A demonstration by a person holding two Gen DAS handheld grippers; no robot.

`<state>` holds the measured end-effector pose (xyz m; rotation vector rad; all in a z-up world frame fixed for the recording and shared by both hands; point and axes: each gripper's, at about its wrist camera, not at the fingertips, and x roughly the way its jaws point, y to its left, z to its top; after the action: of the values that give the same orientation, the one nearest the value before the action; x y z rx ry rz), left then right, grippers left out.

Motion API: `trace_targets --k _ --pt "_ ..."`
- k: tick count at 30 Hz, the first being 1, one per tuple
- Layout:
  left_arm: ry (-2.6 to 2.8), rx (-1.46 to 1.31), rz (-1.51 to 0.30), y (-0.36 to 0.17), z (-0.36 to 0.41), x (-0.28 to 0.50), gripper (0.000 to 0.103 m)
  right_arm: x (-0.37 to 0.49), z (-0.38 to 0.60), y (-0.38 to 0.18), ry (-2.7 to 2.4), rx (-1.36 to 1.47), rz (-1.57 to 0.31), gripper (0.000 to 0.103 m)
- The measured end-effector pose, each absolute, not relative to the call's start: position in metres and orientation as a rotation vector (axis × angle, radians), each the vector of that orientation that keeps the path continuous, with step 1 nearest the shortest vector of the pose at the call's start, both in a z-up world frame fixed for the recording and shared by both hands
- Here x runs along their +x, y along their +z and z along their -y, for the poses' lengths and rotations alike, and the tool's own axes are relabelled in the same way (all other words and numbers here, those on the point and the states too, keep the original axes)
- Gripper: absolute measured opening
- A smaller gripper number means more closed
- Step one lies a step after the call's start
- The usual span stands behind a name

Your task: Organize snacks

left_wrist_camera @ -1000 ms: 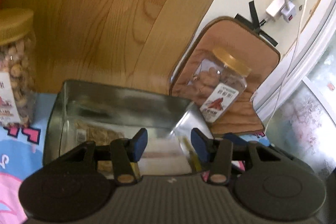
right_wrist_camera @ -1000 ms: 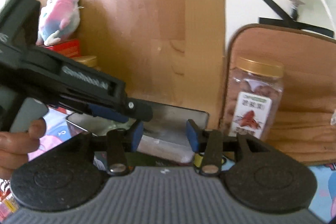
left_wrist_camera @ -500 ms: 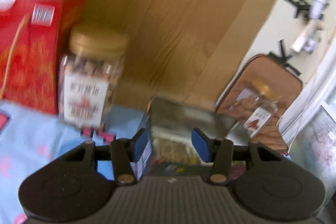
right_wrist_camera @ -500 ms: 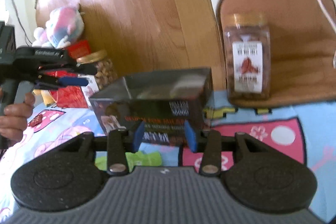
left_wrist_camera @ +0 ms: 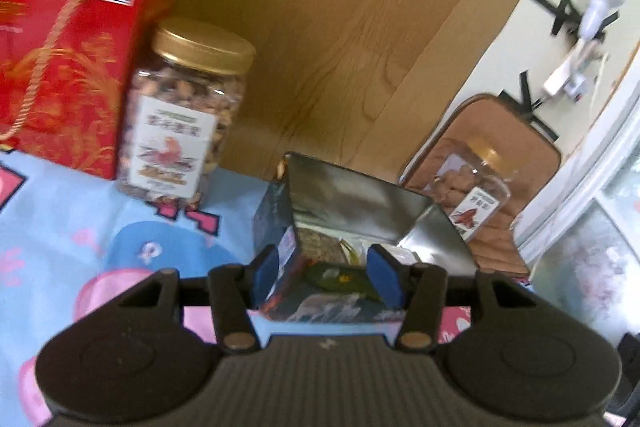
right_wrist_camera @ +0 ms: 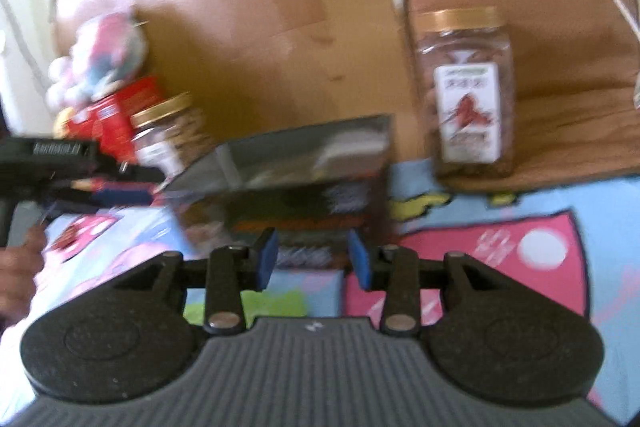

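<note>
A dark snack box (left_wrist_camera: 280,227) with its silver lid flap open stands on the cartoon cloth; snack packets show inside. It also shows in the right wrist view (right_wrist_camera: 304,195). My left gripper (left_wrist_camera: 326,277) is open and empty, just in front of the box's near corner. My right gripper (right_wrist_camera: 314,263) is open and empty, a little back from the box's front face. A gold-lidded nut jar (left_wrist_camera: 180,123) stands left of the box. A second gold-lidded jar (right_wrist_camera: 468,95) stands on a brown mat to the right.
A red gift box (left_wrist_camera: 60,67) with a plush toy on top stands at the far left. A wooden panel (left_wrist_camera: 340,27) backs the scene. A power strip and cables (left_wrist_camera: 568,79) hang on the wall at right. The left gripper shows at left in the right wrist view (right_wrist_camera: 80,171).
Both grippers have pulled back from the open box, so more of the cloth and both jars are in view. Both stay open and empty.
</note>
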<state>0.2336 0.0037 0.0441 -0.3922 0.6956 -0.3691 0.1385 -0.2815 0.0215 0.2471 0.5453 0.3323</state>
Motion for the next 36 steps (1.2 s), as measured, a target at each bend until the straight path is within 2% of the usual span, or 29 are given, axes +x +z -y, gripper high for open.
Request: trace_targets --k 4,6,10,11,13,16,17,20,27,30,33,36 --pt "-0.393 -0.394 -0.715 0.039 -0.025 0.194 0.05 0.113 0.259 0.015 0.524 0.325 -0.625 0.043" --pt "-0.393 -0.376 -0.731 0.032 -0.03 0.175 0.05 0.103 0.239 0.013 0.592 0.305 -0.646 0.047" --pt "-0.406 -0.42 -0.758 0.018 -0.041 0.15 0.05 0.096 0.188 0.001 0.642 0.22 -0.707 0.073" --pt "-0.409 -0.427 -0.761 0.016 -0.042 0.147 0.05 0.095 0.178 -0.003 0.635 0.201 -0.722 0.073" --pt "-0.415 -0.428 -0.77 0.014 -0.042 0.143 0.05 0.092 0.16 -0.01 0.647 0.161 -0.716 0.07" --pt "-0.421 -0.432 -0.779 0.011 -0.04 0.137 0.05 0.085 0.158 -0.004 0.651 0.147 -0.695 0.038" --pt "-0.426 -0.436 -0.78 0.011 -0.039 0.135 0.05 0.084 0.16 -0.001 0.64 0.14 -0.696 0.034" --pt "-0.445 -0.435 -0.769 0.016 -0.033 0.131 0.05 0.077 0.177 0.005 0.613 0.11 -0.687 0.032" --pt "-0.57 -0.399 -0.777 0.025 0.01 0.125 0.05 0.043 0.244 0.02 0.384 0.115 -0.597 0.034" --pt "-0.622 -0.392 -0.82 0.021 0.039 0.13 0.05 0.04 0.262 0.01 0.269 0.183 -0.603 0.044" --pt "-0.642 -0.367 -0.862 0.016 0.066 0.132 0.05 0.04 0.272 -0.006 0.272 0.282 -0.683 0.078" --pt "-0.693 -0.355 -0.893 0.013 0.081 0.125 0.05 0.025 0.281 -0.009 0.355 0.28 -0.69 0.076"
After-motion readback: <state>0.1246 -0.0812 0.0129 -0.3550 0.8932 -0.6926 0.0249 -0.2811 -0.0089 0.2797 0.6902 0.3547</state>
